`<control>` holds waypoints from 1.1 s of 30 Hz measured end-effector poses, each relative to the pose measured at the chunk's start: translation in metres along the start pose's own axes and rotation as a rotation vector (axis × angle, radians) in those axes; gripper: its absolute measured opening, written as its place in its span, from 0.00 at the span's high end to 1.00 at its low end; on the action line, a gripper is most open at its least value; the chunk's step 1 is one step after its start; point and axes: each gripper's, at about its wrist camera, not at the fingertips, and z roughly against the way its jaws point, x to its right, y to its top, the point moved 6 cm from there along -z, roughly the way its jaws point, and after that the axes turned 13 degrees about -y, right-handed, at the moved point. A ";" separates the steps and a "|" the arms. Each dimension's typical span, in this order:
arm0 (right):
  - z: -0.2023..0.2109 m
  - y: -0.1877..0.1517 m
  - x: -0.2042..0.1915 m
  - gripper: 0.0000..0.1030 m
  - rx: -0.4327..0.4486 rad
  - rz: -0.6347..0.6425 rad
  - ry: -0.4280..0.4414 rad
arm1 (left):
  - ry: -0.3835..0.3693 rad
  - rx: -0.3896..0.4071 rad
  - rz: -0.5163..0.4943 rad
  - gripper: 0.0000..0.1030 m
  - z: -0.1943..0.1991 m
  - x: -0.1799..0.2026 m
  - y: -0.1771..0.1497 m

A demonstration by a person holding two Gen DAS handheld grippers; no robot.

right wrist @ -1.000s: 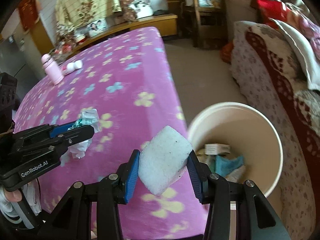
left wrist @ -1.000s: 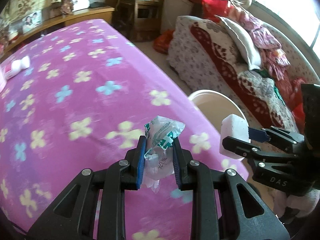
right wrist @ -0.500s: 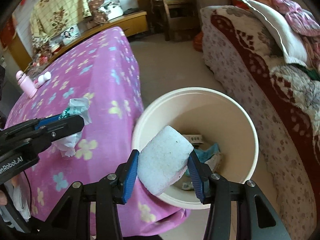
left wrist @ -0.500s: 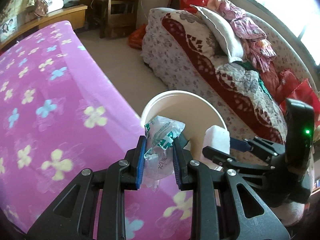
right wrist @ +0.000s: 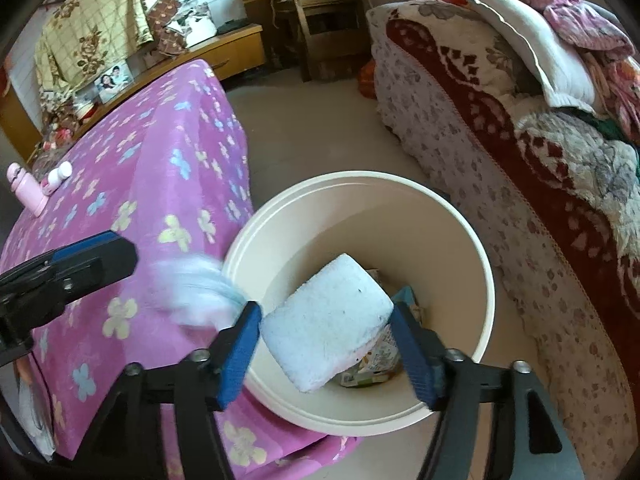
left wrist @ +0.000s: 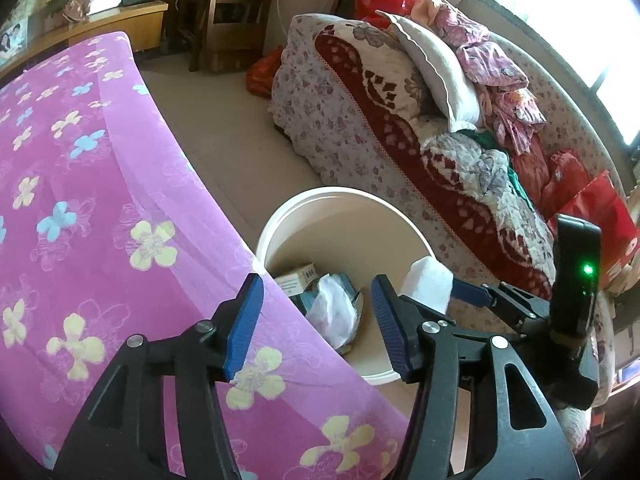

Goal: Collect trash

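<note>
My left gripper (left wrist: 316, 320) is open and empty over the table edge beside the cream trash bucket (left wrist: 340, 200). The crumpled plastic wrapper (left wrist: 334, 312) it held shows inside the bucket in the left wrist view; in the right wrist view it is a pale blur (right wrist: 196, 292) falling at the bucket rim (right wrist: 486, 276). My right gripper (right wrist: 326, 340) is shut on a white foam block (right wrist: 326, 328) above the bucket's mouth. The block also shows in the left wrist view (left wrist: 428, 284). Boxes and wrappers lie in the bucket.
The bucket stands on the floor between the pink flowered table (left wrist: 80, 220) and a sofa (left wrist: 400, 128) piled with bedding. A pink bottle (right wrist: 26, 190) and a white one (right wrist: 58, 174) lie at the table's far left. A wooden chair (right wrist: 320, 12) stands behind.
My left gripper has opened and let the plastic wrapper drop toward the bucket. Both grippers have moved right from over the table to the bucket. The right one still holds the foam block.
</note>
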 end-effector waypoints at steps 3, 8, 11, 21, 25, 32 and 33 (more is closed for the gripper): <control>-0.003 -0.003 0.002 0.33 -0.017 -0.021 0.015 | 0.012 0.004 -0.004 0.46 0.003 -0.003 -0.001; -0.001 -0.007 0.000 0.33 -0.017 -0.022 0.016 | 0.057 0.022 -0.009 0.46 0.012 -0.008 -0.004; 0.005 -0.010 -0.002 0.33 -0.004 -0.021 0.018 | 0.097 0.044 -0.017 0.46 0.020 -0.011 -0.007; 0.044 -0.013 -0.027 0.33 0.101 0.004 -0.015 | 0.244 0.166 -0.044 0.46 0.067 -0.021 -0.014; 0.064 -0.013 -0.035 0.33 0.158 -0.013 -0.031 | 0.262 0.199 -0.055 0.46 0.085 -0.021 -0.019; 0.105 -0.012 -0.045 0.33 0.269 -0.056 -0.047 | 0.276 0.257 -0.056 0.46 0.119 -0.014 -0.025; 0.110 -0.011 -0.047 0.33 0.283 -0.059 -0.048 | 0.277 0.265 -0.058 0.46 0.123 -0.013 -0.026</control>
